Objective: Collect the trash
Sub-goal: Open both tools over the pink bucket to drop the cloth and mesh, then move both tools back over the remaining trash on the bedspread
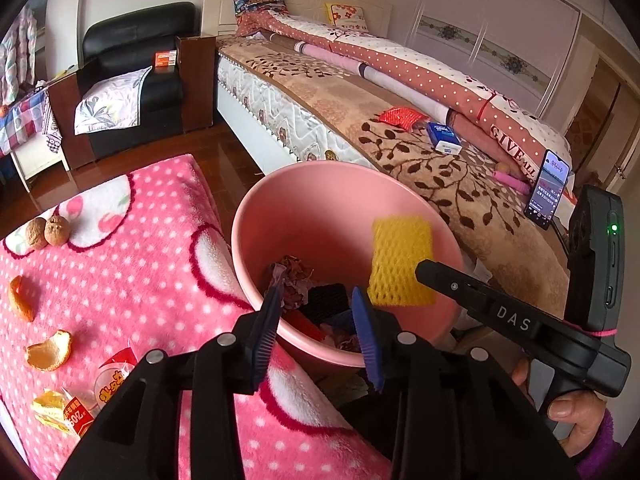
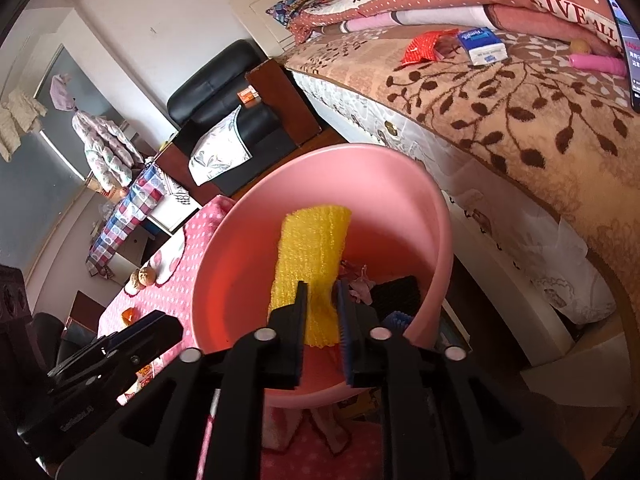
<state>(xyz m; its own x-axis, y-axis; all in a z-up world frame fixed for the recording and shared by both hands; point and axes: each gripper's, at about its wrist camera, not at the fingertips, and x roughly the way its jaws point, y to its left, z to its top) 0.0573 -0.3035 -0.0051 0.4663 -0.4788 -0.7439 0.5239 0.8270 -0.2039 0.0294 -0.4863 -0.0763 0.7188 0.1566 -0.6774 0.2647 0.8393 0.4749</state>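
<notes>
A pink bin (image 1: pixel 248 216) (image 2: pixel 400 168) stands between the pink dotted blanket (image 1: pixel 140 280) and the bed. Crumpled paper (image 1: pixel 290 276) and dark scraps lie at its bottom. My left gripper (image 1: pixel 316 300) hangs open over the bin's near rim with nothing between its blue pads. A yellow foam net (image 1: pixel 400 256) (image 2: pixel 312 240) sits inside the bin against its wall. My right gripper (image 2: pixel 320 292) (image 1: pixel 424 270) is over it, jaws parted, the net showing in the gap without the pads pressing it. On the blanket lie orange peels (image 1: pixel 48 350), two walnuts (image 1: pixel 46 232) and torn wrappers (image 1: pixel 68 412).
A bed (image 1: pixel 440 184) runs along the right, with a red packet (image 1: pixel 400 116), a blue tissue pack (image 1: pixel 444 138) and a lit phone (image 1: pixel 548 188) on it. A black armchair (image 1: pixel 136 60) stands at the back. A hand (image 1: pixel 572 408) holds the right gripper's handle.
</notes>
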